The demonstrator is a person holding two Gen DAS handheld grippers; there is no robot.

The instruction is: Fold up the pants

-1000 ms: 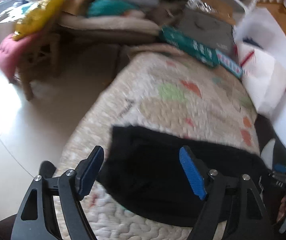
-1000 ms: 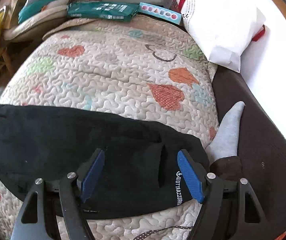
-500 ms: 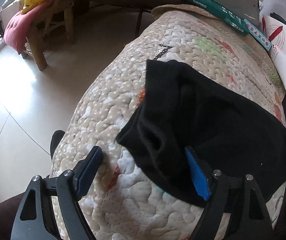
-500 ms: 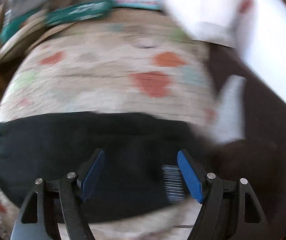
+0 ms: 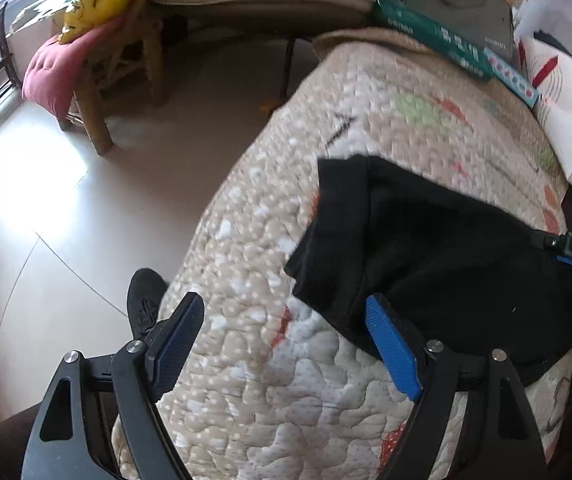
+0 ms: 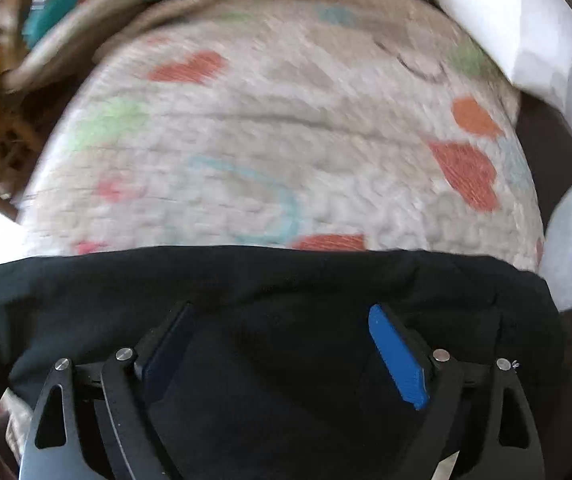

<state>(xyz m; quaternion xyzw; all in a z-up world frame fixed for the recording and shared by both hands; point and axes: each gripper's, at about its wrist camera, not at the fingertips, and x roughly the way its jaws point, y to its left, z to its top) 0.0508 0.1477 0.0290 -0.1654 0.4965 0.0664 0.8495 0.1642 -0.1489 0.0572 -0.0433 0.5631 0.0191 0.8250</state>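
The quilt [image 5: 325, 420] carries the folded black pants [image 5: 445, 252], lying at 1 o'clock from the left gripper [image 5: 286, 344], whose jaws are spread and empty. The right gripper [image 6: 282, 344] hangs over the pants [image 6: 286, 288], its jaws having just been opening, nothing pinched.

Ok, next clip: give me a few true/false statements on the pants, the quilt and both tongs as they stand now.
1. The black pants lie on the quilt. True.
2. The left tongs are clamped on the pants. False: open, one pad at the pants' edge, the other over bare quilt.
3. The right tongs are open above the pants. True.
4. The pants hang off a chair. False: they lie folded on the quilt.
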